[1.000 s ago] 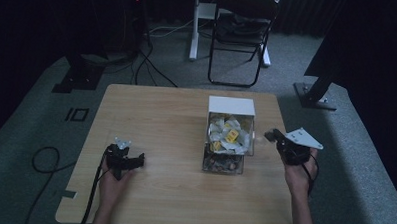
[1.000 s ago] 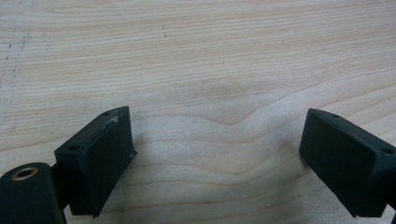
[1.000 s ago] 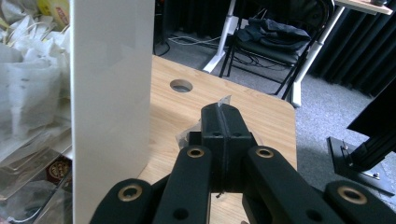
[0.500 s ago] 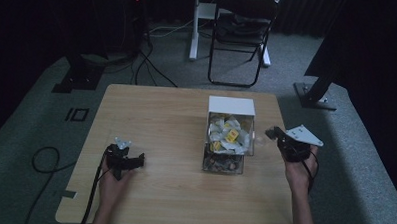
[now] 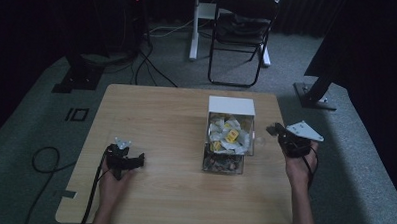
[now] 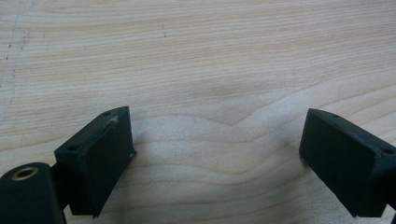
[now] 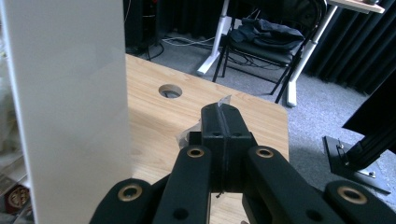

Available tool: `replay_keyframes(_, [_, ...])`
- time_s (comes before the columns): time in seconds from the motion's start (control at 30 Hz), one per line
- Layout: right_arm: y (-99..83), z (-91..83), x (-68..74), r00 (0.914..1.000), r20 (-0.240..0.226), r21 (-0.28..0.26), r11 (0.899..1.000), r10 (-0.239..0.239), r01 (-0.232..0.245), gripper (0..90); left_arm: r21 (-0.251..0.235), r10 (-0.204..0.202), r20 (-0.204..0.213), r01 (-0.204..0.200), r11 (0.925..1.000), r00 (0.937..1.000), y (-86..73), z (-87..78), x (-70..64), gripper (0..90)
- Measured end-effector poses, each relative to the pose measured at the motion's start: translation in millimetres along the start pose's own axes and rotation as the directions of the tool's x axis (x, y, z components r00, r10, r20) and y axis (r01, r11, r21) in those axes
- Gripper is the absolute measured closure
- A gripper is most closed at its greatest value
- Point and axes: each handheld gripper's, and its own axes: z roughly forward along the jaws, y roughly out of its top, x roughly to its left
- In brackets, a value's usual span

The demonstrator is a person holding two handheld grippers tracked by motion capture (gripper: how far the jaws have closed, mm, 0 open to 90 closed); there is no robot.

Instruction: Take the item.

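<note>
Since a second ago the right gripper (image 5: 272, 128) has edged slightly inward beside the clear plastic box of small packets (image 5: 229, 138) on the pale wooden table (image 5: 166, 116), jaws clenched on what may be a thin clear scrap (image 7: 224, 100). The left gripper (image 6: 217, 154) stays put, jaws released over bare wood.

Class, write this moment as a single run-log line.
left gripper: open, over bare table | right gripper: shut on clear wrapper, beside clear box of packets | wrapper contents: cannot tell
</note>
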Motion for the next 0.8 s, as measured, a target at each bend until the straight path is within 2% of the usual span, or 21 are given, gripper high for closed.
replay_keyframes(0.4, [2.3, 9.2, -5.5, 1.0000, 0.009, 0.009, 1.000, 0.002, -0.002, 90.0, 0.000, 0.000, 0.000, 0.000, 1.0000, 1.0000, 0.0, 0.0, 0.0, 10.7])
replay_keyframes(0.8, [-0.4, 23.4, -11.8, 0.9998, 0.017, 0.046, 0.999, 0.003, -0.003, 90.0, 0.000, 0.000, 0.000, 0.000, 1.0000, 1.0000, 0.0, 0.0, 0.0, 10.7])
